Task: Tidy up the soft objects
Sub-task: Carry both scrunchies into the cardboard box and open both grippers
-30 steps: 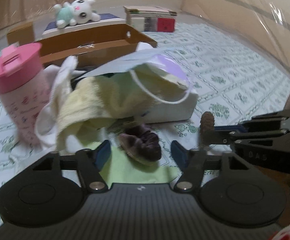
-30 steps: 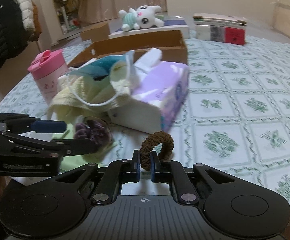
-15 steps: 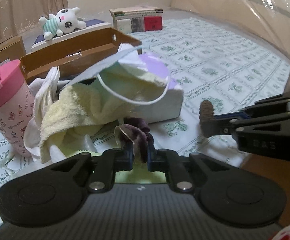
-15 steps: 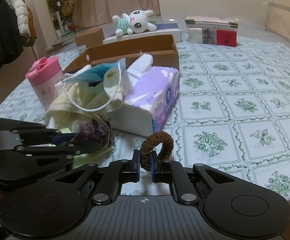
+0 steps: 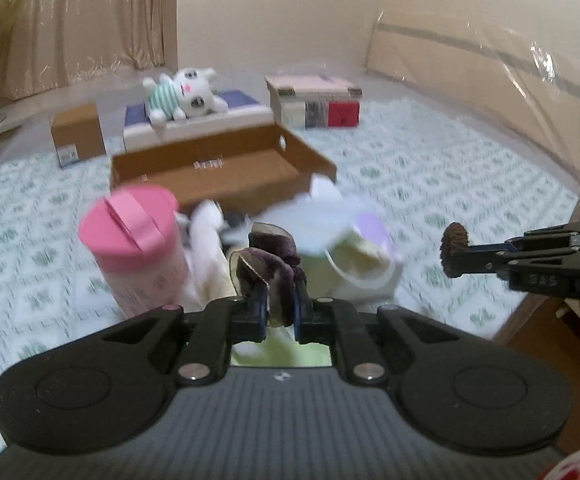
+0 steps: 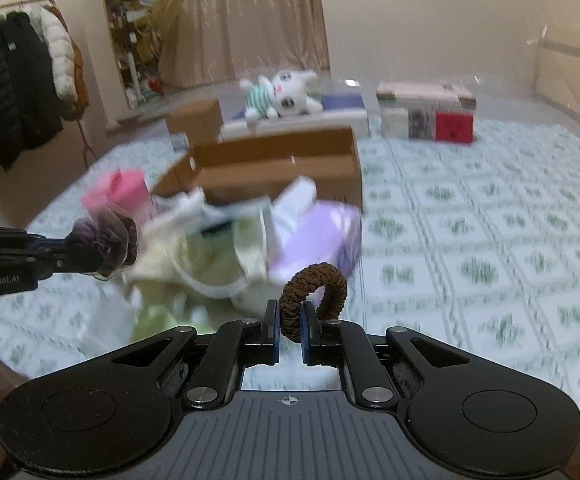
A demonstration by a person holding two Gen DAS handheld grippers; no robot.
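My left gripper (image 5: 280, 308) is shut on a purple velvet scrunchie (image 5: 268, 264) and holds it above the table; the scrunchie also shows in the right wrist view (image 6: 104, 246). My right gripper (image 6: 290, 326) is shut on a brown hair tie (image 6: 315, 294), seen too in the left wrist view (image 5: 454, 250). Below lie a yellow towel (image 6: 206, 264), a face mask (image 5: 321, 232) and a purple tissue pack (image 6: 321, 236). An open cardboard box (image 5: 226, 172) stands behind them.
A pink-lidded cup (image 5: 138, 256) stands left of the pile. A plush bunny (image 5: 184, 96) lies on a white box behind the cardboard box. Stacked books (image 5: 313, 102) sit at the back right. A small brown box (image 5: 77, 134) is back left. Coats (image 6: 18, 92) hang far left.
My left gripper shut on the purple scrunchie and lifted it off the table. Both grippers have risen and the view now looks over the cardboard box.
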